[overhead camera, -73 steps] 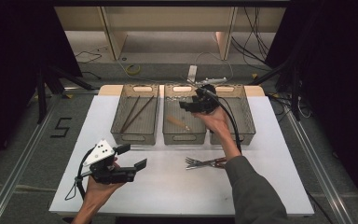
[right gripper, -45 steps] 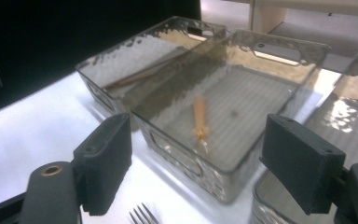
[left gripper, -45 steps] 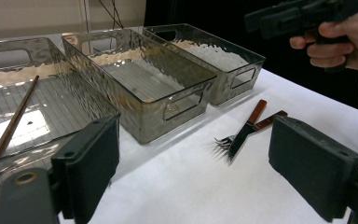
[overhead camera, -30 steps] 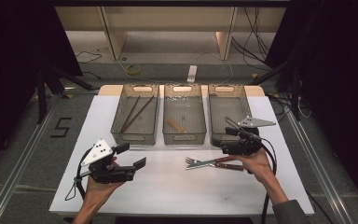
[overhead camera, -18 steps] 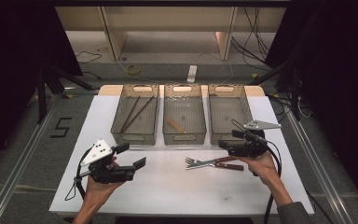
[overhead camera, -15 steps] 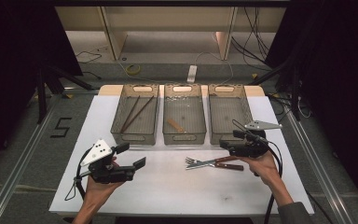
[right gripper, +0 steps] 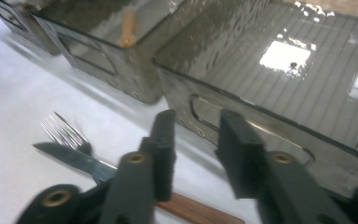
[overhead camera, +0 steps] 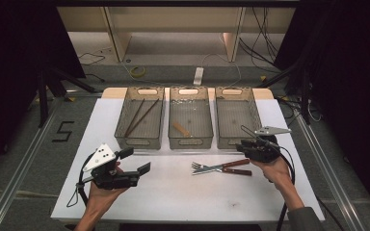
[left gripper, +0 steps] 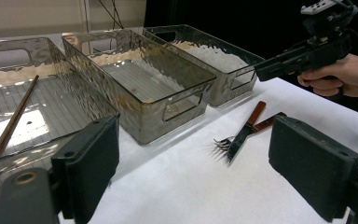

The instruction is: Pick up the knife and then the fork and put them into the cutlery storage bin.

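A fork and a knife, both with wooden handles, lie side by side on the white table in front of the bins. My right gripper hovers just over the handle ends. In the right gripper view its jaws have just been closing and stand narrowed with a gap; nothing sits between them, and a wooden handle lies below. My left gripper is held at the front left, open and empty, facing the cutlery.
Three clear bins stand in a row at the back. The left bin holds chopsticks, the middle bin a short wooden piece, and the right bin holds nothing. Dark floor surrounds the table.
My right gripper came from over the middle bin to the right front, sank toward the cutlery handles, and its jaws narrowed. The left gripper stayed put.
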Available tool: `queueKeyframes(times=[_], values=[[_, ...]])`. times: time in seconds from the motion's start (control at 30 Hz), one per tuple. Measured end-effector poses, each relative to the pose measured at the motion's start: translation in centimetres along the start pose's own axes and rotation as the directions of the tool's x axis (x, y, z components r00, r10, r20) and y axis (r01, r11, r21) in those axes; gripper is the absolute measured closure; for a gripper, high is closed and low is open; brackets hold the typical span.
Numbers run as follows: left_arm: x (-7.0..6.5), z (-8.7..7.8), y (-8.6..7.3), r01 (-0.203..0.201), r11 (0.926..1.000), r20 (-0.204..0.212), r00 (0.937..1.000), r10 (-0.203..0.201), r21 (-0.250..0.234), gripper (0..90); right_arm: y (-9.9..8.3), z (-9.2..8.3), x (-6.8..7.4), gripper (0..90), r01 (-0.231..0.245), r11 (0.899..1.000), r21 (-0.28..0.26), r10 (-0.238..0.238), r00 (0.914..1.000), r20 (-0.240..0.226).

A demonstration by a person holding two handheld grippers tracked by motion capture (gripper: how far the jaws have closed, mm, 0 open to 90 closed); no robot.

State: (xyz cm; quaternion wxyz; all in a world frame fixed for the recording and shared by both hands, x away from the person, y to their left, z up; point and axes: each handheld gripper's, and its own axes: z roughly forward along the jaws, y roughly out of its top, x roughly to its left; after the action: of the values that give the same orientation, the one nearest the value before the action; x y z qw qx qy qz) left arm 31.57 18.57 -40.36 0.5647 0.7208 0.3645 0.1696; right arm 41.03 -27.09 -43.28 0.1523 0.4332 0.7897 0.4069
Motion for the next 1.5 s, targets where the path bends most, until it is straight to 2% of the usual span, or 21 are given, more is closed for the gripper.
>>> queueKeyframes(times=[0.2,0.3,0.63,0.83,0.97,1.2,1.37,1.5], values=[[-0.1,0.1,0.1,-0.003,1.0000,0.002,1.0000,0.003,0.000,15.6,-0.5,0.4,-0.3,85.7,0.025,0.999,0.041,-0.025,0.9995,0.017],[-0.1,0.0,0.0,-0.010,0.9999,0.003,0.9999,0.010,0.004,15.6,-0.7,0.6,-0.5,90.0,0.029,0.998,0.060,-0.030,0.9992,0.025],[-0.2,0.0,0.0,-0.011,0.9999,0.010,0.9999,0.011,0.001,15.6,-1.3,1.8,-0.5,90.0,0.063,0.990,0.124,-0.068,0.9970,0.036],[-0.1,0.0,0.0,-0.009,1.0000,0.010,0.9999,0.009,0.003,15.6,-1.9,3.4,-1.2,90.0,0.050,0.979,0.197,-0.063,0.9960,0.062],[-0.2,0.0,0.0,-0.008,1.0000,0.011,0.9999,0.007,0.002,15.6,-2.2,3.8,-1.5,90.0,0.046,0.968,0.245,-0.063,0.9960,0.063],[-0.1,-0.1,0.0,-0.012,0.9999,0.009,0.9999,0.012,0.000,15.6,-2.5,3.1,-1.2,90.0,0.040,0.959,0.280,-0.053,0.9979,0.036],[-0.1,-0.1,0.0,-0.013,0.9999,0.008,0.9999,0.013,0.000,15.6,-3.1,2.1,-0.7,90.0,0.042,0.949,0.311,-0.050,0.9987,0.015],[-0.1,-0.1,0.0,-0.008,1.0000,0.009,0.9999,0.008,-0.002,15.6,-3.9,1.2,-0.1,90.0,0.040,0.946,0.322,-0.043,0.9991,0.001]])
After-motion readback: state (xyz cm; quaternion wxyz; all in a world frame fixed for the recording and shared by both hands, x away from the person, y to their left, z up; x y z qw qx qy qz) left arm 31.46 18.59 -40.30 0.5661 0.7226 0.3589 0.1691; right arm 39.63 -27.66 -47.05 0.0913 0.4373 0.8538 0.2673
